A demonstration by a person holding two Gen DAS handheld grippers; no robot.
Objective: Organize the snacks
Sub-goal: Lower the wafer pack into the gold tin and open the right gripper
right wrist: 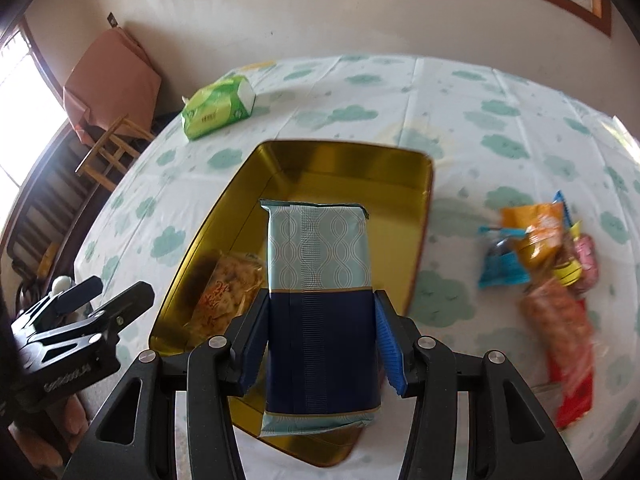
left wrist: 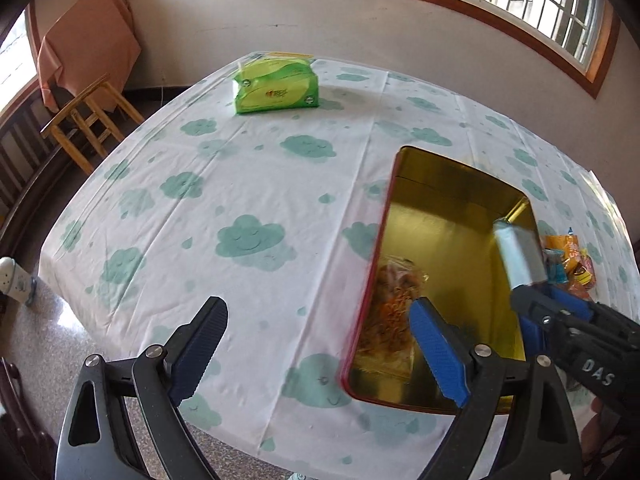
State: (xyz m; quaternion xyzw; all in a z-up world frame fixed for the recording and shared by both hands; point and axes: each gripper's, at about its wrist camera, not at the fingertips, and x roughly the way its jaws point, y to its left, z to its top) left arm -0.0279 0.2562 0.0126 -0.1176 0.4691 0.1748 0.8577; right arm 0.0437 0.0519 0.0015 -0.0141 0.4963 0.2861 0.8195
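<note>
An open gold tin (left wrist: 448,232) (right wrist: 352,176) with a red outer wall lies on the cloud-print tablecloth. A clear bag of orange snack (left wrist: 396,300) (right wrist: 228,292) rests in its near left corner. My right gripper (right wrist: 320,296) (left wrist: 548,296) is shut on a teal and navy snack pack (right wrist: 318,280) (left wrist: 520,256), held above the tin's inside. My left gripper (left wrist: 318,303) (right wrist: 108,292) hangs open over the tin's left rim and the cloth, nothing between its fingers. A pile of loose snack packs (right wrist: 540,248) (left wrist: 572,264) lies right of the tin.
A green tissue pack (left wrist: 276,88) (right wrist: 218,110) sits at the table's far side. A long red snack pack (right wrist: 568,352) lies near the front right edge. Beyond the table's left edge stand a wooden stool (left wrist: 88,116) and an orange-draped piece of furniture.
</note>
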